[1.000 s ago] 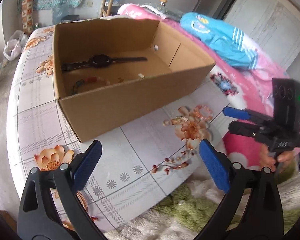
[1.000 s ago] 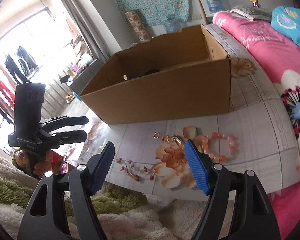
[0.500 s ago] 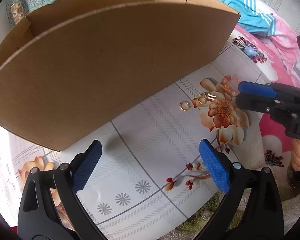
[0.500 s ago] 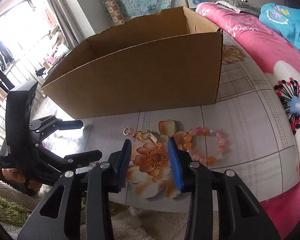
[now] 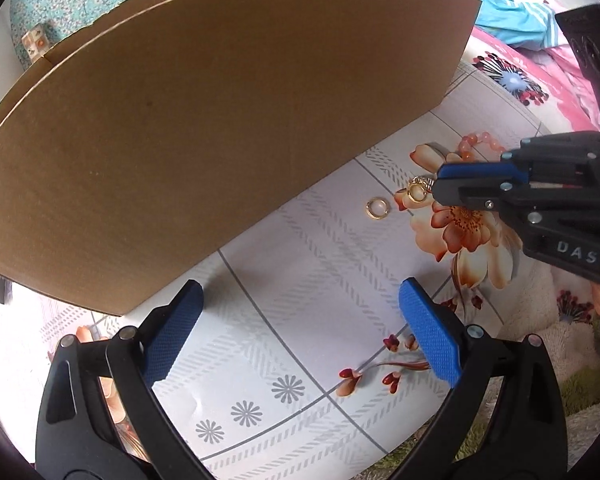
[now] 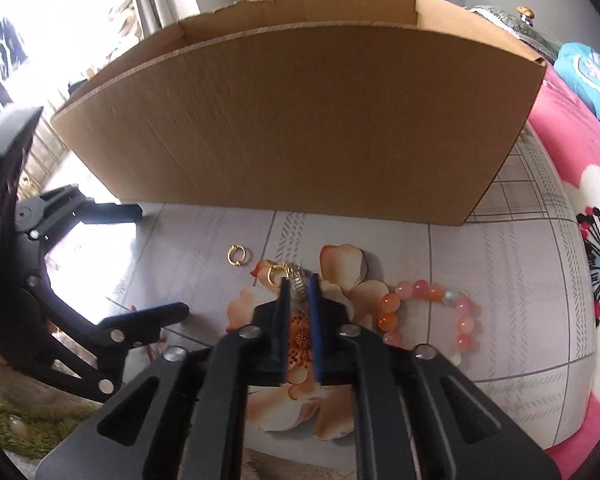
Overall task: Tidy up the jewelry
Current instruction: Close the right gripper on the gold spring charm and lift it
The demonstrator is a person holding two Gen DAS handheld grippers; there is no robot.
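While the right gripper (image 6: pixel 298 280) sits low over the flowered tablecloth (image 6: pixel 500 264), its two blue pads (image 6: pixel 315 300) are drawn narrow around a small gold trinket (image 6: pixel 296 280), a ridged piece with a ring at its end; the pads look to be pressing it from both sides, though the contact itself is partly hidden. From the other side, the same gripper (image 5: pixel 440 182) shows its tips right at that gold piece (image 5: pixel 418 190). Just to the left of it a loose gold ring (image 6: pixel 236 256) lies flat on the cloth, apart from the pads. To the right, near the gripper's arm, a bracelet of pink and orange beads (image 6: pixel 428 312) curls on the printed flower. The left gripper (image 5: pixel 300 332) hangs with its blue pads (image 5: pixel 172 332) spread wide, holding nothing, over bare cloth just in front of the cardboard box (image 5: pixel 220 120). The box stands on the table right behind the jewelry, its tall front wall hiding whatever is inside. Beyond the table's right edge lies a pink bedspread (image 6: pixel 572 168).
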